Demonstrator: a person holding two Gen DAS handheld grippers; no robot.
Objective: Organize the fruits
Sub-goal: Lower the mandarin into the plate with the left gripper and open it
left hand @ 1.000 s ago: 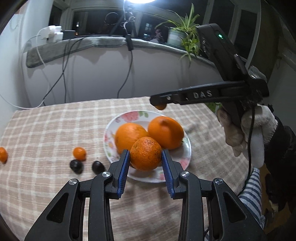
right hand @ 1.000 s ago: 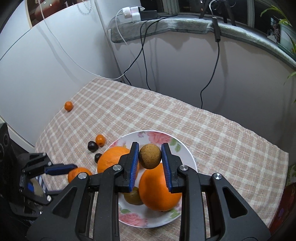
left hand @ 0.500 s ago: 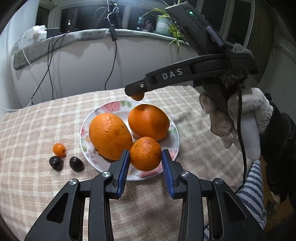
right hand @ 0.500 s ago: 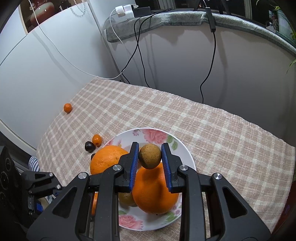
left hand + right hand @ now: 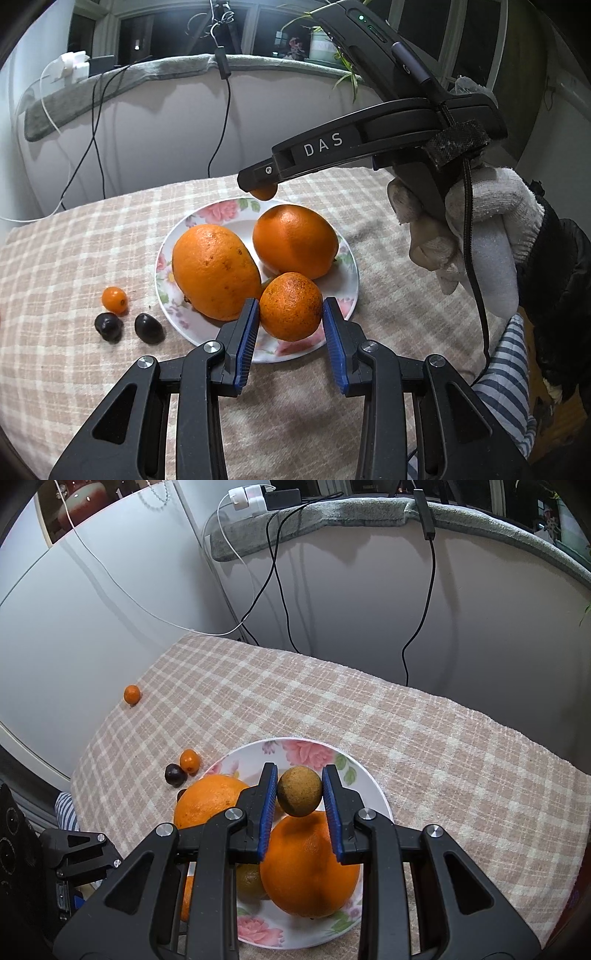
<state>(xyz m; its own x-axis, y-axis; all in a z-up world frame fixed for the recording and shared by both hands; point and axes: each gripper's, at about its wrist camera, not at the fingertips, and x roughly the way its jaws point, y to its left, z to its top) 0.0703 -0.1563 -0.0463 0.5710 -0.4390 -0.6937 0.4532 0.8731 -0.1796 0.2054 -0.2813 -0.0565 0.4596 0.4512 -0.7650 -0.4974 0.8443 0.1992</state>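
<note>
A floral plate holds two big oranges. My left gripper stands around a small speckled orange at the plate's near rim; the pads look slightly apart from it. My right gripper is shut on a small brownish-green round fruit above the plate; it also shows in the left wrist view. A greenish fruit lies on the plate under it.
A kumquat and two dark fruits lie left of the plate on the checked cloth. Another kumquat sits near the table's far left edge. Cables hang on the wall behind.
My left gripper moved the small orange down to the plate's near rim and its jaws widened a little. My right gripper stayed shut on its fruit, hovering above the plate.
</note>
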